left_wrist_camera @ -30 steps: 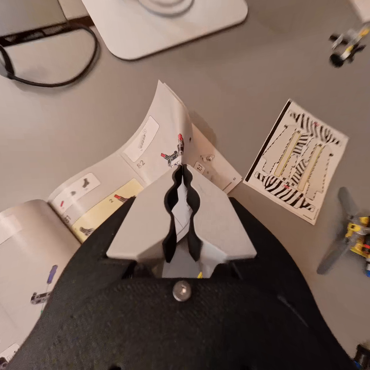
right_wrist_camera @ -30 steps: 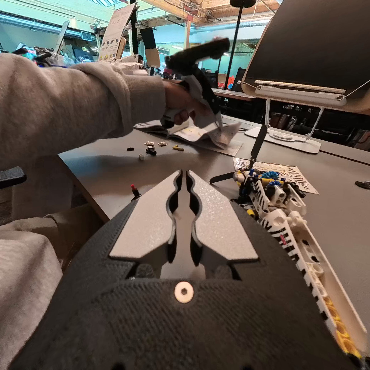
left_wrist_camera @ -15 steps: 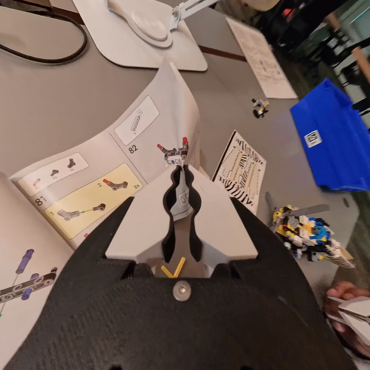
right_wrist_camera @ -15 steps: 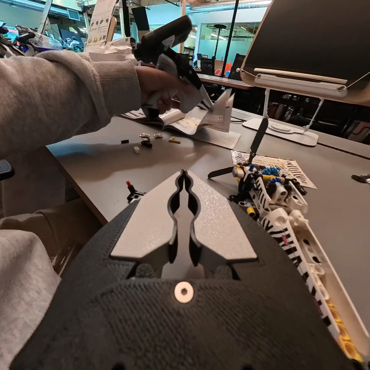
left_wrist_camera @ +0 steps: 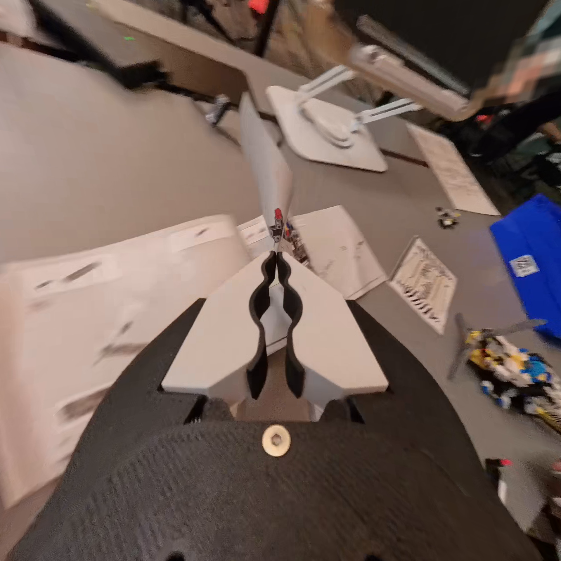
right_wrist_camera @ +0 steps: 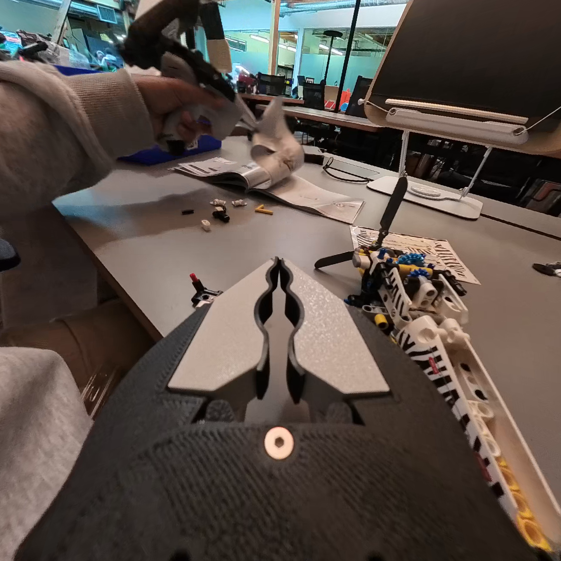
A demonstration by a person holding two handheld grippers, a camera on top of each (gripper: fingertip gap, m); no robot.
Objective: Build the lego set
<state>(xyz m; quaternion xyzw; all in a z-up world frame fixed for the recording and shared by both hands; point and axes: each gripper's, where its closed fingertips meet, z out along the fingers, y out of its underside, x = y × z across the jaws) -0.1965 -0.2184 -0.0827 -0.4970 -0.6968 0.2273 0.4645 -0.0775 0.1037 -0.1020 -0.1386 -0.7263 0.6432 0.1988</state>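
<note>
My left gripper (left_wrist_camera: 275, 253) is shut on a page (left_wrist_camera: 267, 176) of the open instruction booklet (left_wrist_camera: 121, 288) and holds it upright above the spread. It shows from the right wrist view (right_wrist_camera: 253, 123), raised over the booklet (right_wrist_camera: 273, 185) with the page (right_wrist_camera: 276, 142) curled up. My right gripper (right_wrist_camera: 278, 262) is shut and empty, low over the table's near edge. The zebra-striped lego helicopter model (right_wrist_camera: 403, 291) lies just right of it, also blurred in the left wrist view (left_wrist_camera: 513, 376). A small black piece with a red pin (right_wrist_camera: 202, 293) lies left of my right fingers.
Several loose small pieces (right_wrist_camera: 221, 209) lie between the booklet and the table edge. A striped sticker sheet (right_wrist_camera: 413, 249) lies behind the model. A white stand base (right_wrist_camera: 425, 194) holds a dark board at the back right. A blue bin (left_wrist_camera: 534, 261) sits right. My hands' fingertips stand some 35 cm from each other.
My left gripper has lifted the pinched page higher and swung it over toward the left, so it now stands on edge. My right gripper has closed fully and stayed in place.
</note>
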